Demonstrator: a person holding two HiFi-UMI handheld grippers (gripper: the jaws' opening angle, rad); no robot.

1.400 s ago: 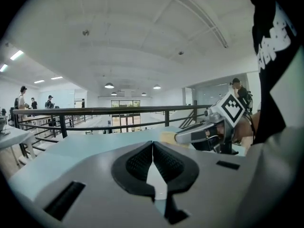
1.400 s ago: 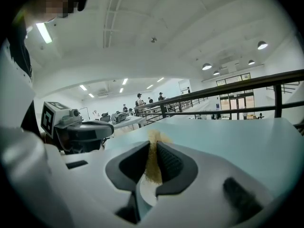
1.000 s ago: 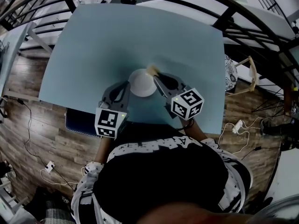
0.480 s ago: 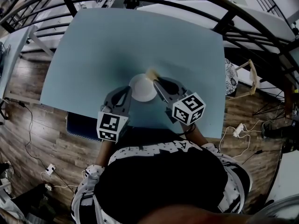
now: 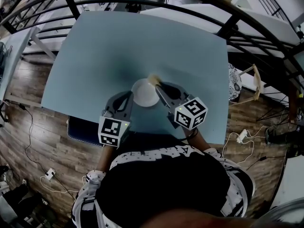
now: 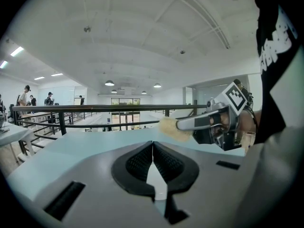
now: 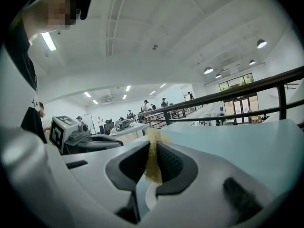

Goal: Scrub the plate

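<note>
Plate (image 5: 145,93) sits flat on the desk (image 5: 118,42), right between my two tools. Left tool (image 5: 129,97) is closed on its left rim, by the look of the white edge in the jaws. Right tool (image 5: 160,86) grips the sponge (image 5: 153,78), now at the far right rim. The dish face lies left of the sponge and nearer me, so I reckon that's the way to sweep.

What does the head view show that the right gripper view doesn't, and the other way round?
Only the head view: the whole round plate on the blue table, with the left gripper at its left rim and the right gripper by its far right edge. Only the right gripper view: close up, its jaws shut on the yellowish sponge, plus the ceiling lights. Both: the sponge, the table and the left gripper.
</note>
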